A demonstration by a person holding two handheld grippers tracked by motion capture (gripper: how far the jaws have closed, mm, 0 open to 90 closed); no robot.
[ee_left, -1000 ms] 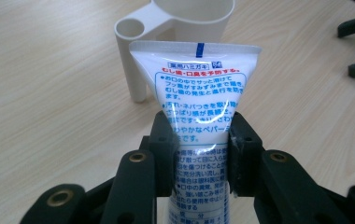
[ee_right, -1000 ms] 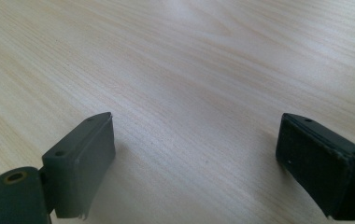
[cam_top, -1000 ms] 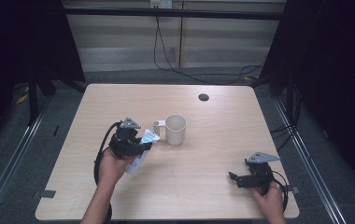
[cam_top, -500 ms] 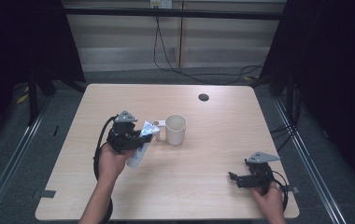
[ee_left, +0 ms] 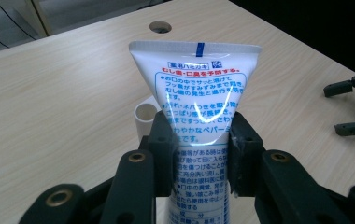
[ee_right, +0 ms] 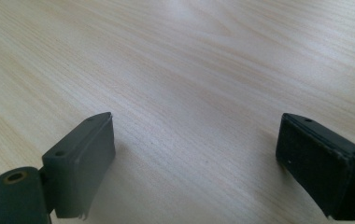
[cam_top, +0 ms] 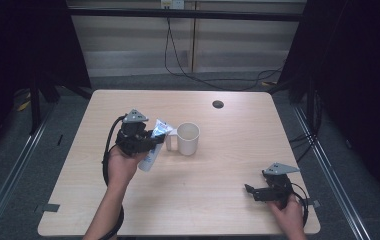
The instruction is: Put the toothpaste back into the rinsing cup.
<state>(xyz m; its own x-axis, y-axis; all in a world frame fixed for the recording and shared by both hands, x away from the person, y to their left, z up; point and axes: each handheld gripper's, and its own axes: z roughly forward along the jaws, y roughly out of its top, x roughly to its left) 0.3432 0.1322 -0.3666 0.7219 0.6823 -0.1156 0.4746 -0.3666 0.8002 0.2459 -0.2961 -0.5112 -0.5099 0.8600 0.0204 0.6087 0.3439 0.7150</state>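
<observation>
A white toothpaste tube [cam_top: 148, 159] [ee_left: 196, 88] with red and blue print is clamped between the jaws of my left gripper [cam_top: 150, 142] [ee_left: 199, 154]. Its flat crimped end points up and away, toward a white mug [cam_top: 188, 138]. The tube is held off the table, just left of the mug, whose rim [ee_left: 145, 114] peeks out behind my left jaw. My right gripper [cam_top: 252, 192] [ee_right: 194, 158] rests low at the front right of the table, jaws wide apart with nothing but bare wood between them. The left gripper view catches its two jaws [ee_left: 353, 105] at the far right.
The light wooden table [cam_top: 228, 150] has a dark round cable hole [cam_top: 218, 104] [ee_left: 160, 27] near its far edge. Black cables trail from both grippers. Dark curtains and metal rails flank the table.
My left gripper has risen with the toothpaste tube and drifted slightly toward the far side, so the tube now hangs higher beside the mug. The right gripper has stayed put.
</observation>
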